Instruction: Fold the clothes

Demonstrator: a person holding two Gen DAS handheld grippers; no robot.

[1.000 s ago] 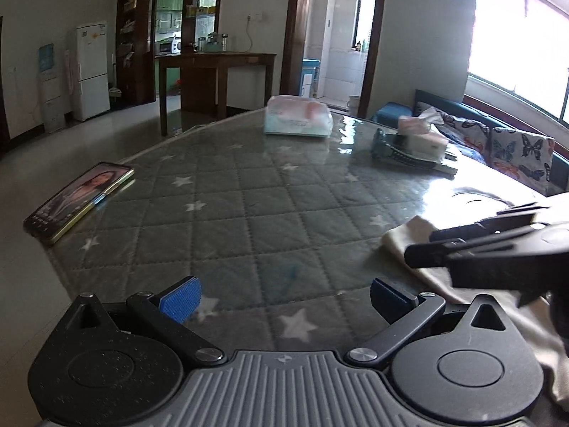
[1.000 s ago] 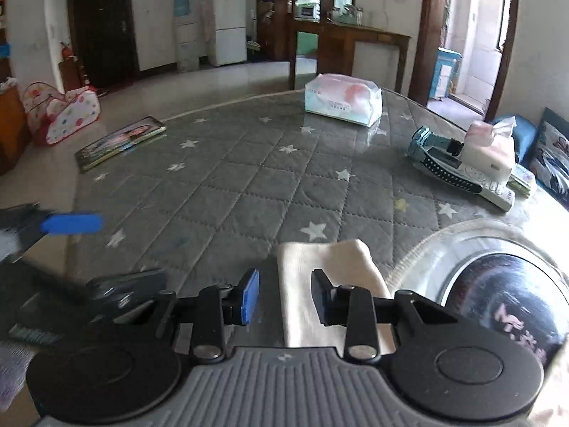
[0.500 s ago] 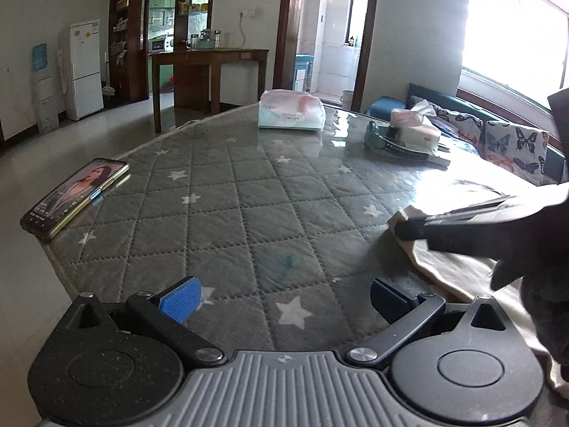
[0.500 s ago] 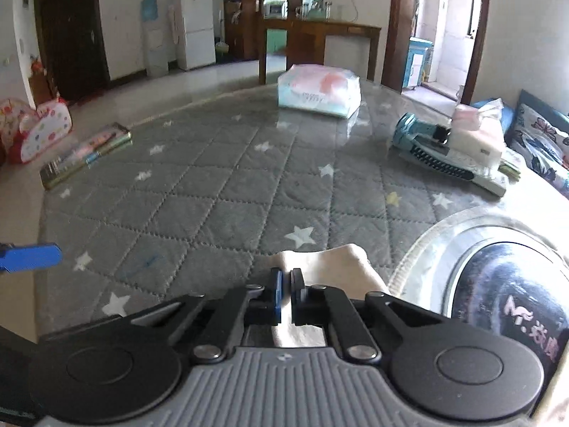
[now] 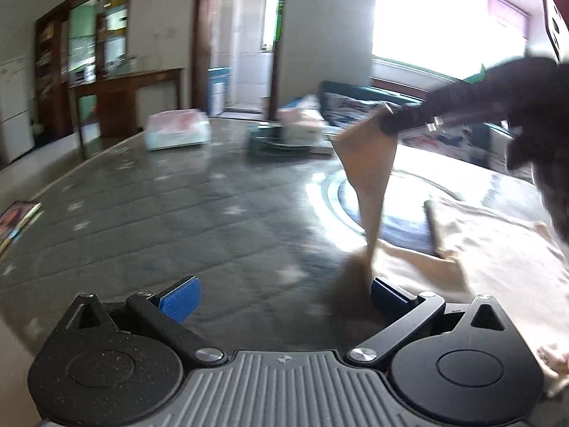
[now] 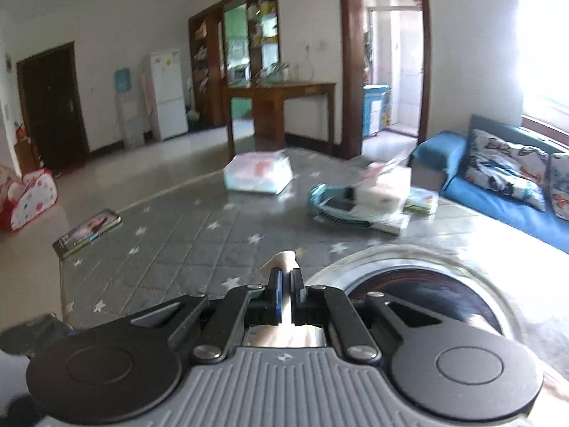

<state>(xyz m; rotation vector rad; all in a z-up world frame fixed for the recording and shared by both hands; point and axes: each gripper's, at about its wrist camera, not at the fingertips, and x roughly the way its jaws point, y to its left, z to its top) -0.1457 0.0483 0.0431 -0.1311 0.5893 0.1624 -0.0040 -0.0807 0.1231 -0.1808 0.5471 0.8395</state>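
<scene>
A home's living-dining room: fridge (image 6: 167,96), blue sofa (image 6: 498,192), wooden sideboard (image 6: 284,106), quilted table (image 6: 195,249).

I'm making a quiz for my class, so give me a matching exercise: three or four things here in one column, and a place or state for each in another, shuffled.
Things:
1. right gripper
2. left gripper
3. beige garment
4. magazine

States:
A. flat at the table edge
B. one corner lifted, the rest on the table
C. open, nothing held
D. shut on cloth

Pairs: 1-D, 2-C, 3-B, 4-A
</scene>
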